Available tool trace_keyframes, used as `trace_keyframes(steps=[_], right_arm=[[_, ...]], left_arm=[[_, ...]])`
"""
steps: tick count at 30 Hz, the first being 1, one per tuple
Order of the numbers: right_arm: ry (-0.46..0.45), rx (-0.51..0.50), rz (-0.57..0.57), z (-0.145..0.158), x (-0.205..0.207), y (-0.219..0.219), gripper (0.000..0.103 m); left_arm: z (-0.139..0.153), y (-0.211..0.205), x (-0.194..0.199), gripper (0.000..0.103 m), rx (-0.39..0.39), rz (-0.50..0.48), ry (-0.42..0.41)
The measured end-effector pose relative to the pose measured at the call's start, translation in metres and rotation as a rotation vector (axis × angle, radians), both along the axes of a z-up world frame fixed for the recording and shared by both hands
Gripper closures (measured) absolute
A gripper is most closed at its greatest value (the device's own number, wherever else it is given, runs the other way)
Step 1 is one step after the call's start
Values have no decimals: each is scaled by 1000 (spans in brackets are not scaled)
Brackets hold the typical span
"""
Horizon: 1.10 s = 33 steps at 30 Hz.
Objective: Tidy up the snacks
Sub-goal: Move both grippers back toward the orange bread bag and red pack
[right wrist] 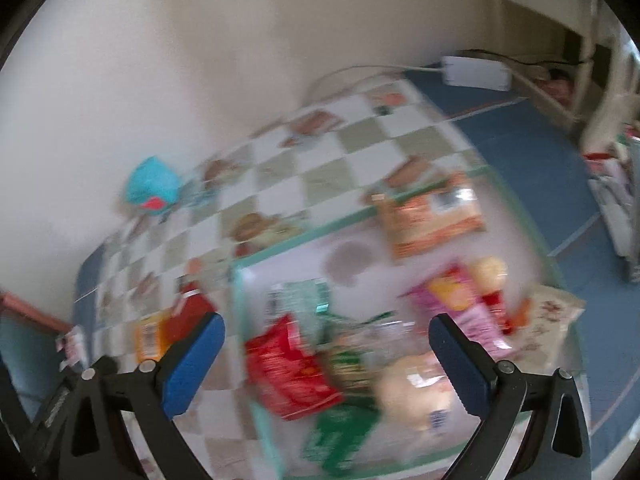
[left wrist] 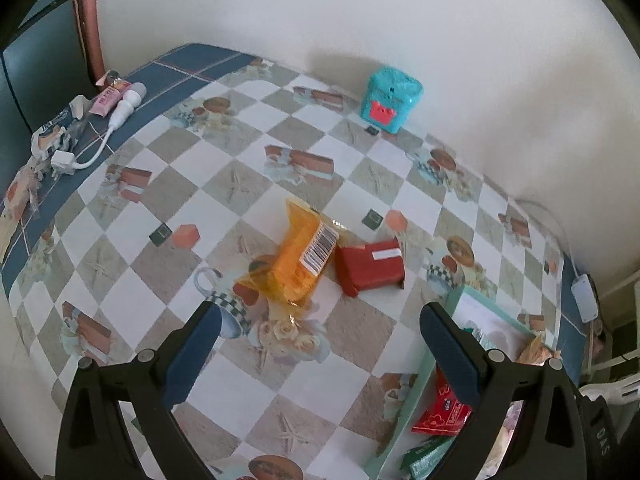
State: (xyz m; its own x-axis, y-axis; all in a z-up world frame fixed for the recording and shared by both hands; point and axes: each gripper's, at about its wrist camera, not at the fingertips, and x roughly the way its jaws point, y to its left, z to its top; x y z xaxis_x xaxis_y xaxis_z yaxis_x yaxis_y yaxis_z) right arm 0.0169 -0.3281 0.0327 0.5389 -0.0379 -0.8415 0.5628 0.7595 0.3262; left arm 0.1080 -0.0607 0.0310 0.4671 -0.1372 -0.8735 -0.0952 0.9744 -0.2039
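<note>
The table (left wrist: 360, 184) carried a smooth printed covering of grey and white diamonds with a blue border, decorated with cups, roses and starfish. At its centre lay a crinkled, glossy orange snack packet (left wrist: 296, 256) bearing a white barcode label, its right edge touching a flat, rectangular red packet (left wrist: 370, 266) with a blank white strip; no brand was legible on either. The left gripper (left wrist: 320, 350) hung above bare cloth near these two, its blue-padded fingers (left wrist: 196, 354) wide apart and empty. To the right stood a shallow tray (right wrist: 304, 236) with a mint-green rim and pale floor, holding a heap of soft packets: a red packet (right wrist: 288, 368), a green one (right wrist: 340, 436), a pink one (right wrist: 472, 312) and an orange one (right wrist: 432, 216); motion blur made their print unreadable. The right gripper (right wrist: 326, 364) hovered over this tray, fingers spread, gripping nothing. A rough-textured turquoise box (left wrist: 390, 98) with a red patch stood at the far wall. A white cable (left wrist: 116, 120) and a pink tube (left wrist: 112, 96) lay at the far left.
</note>
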Motion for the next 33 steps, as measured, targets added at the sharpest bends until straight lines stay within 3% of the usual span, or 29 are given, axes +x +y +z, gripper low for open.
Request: trace_keyframes(steps=[8, 14, 24, 33], right_arm=[[-69, -20, 135, 5, 20, 43, 0], [-116, 53, 150, 7, 24, 53, 0], [-155, -8, 175, 9, 31, 76, 0], [-123, -53, 207, 0, 45, 95, 0]], left_arm=[[13, 15, -3, 3, 1, 12, -114], [10, 31, 2, 3, 21, 11, -97], [12, 47, 6, 3, 93, -5, -148], [-11, 67, 23, 4, 12, 5, -68]])
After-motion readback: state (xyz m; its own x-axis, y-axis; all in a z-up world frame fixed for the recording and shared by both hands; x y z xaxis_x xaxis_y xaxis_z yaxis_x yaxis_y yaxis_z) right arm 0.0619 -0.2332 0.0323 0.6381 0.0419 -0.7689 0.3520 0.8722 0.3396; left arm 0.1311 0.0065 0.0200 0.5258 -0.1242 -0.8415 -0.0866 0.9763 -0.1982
